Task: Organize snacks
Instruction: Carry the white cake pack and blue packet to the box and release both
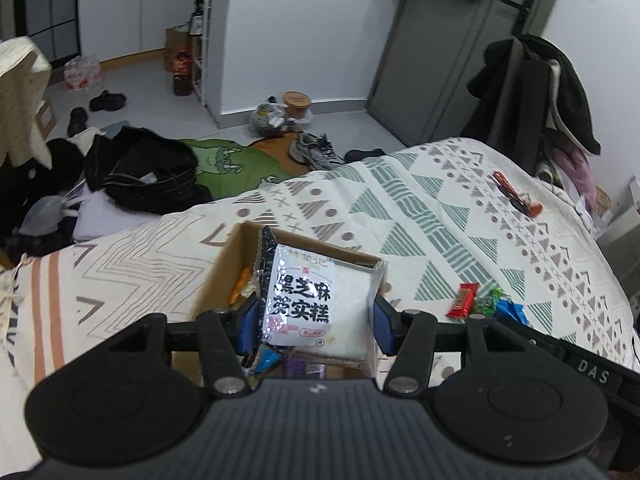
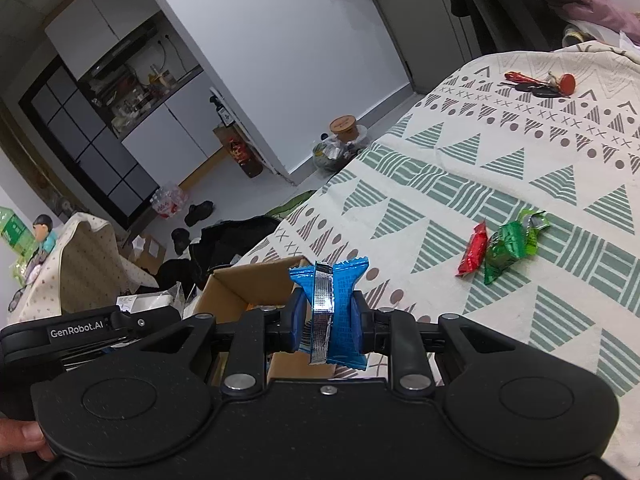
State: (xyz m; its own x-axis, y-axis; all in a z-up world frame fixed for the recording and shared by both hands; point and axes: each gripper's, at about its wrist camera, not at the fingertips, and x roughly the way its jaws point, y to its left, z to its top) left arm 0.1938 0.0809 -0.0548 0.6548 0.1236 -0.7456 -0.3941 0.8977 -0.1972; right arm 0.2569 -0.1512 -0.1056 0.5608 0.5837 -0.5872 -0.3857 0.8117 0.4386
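Observation:
My left gripper is shut on a white snack packet with black Chinese lettering, held over an open cardboard box on the patterned bedspread; several small snacks lie inside the box. My right gripper is shut on a blue snack packet with a silver seam, just right of the same box. On the bedspread lie a red candy and a green candy; both also show in the left wrist view, the red one beside the green one.
The bedspread spreads right and far. Keys with a red tag lie near its far edge. Clothes, shoes and bags cover the floor beyond the bed. A chair draped with coats stands at the right.

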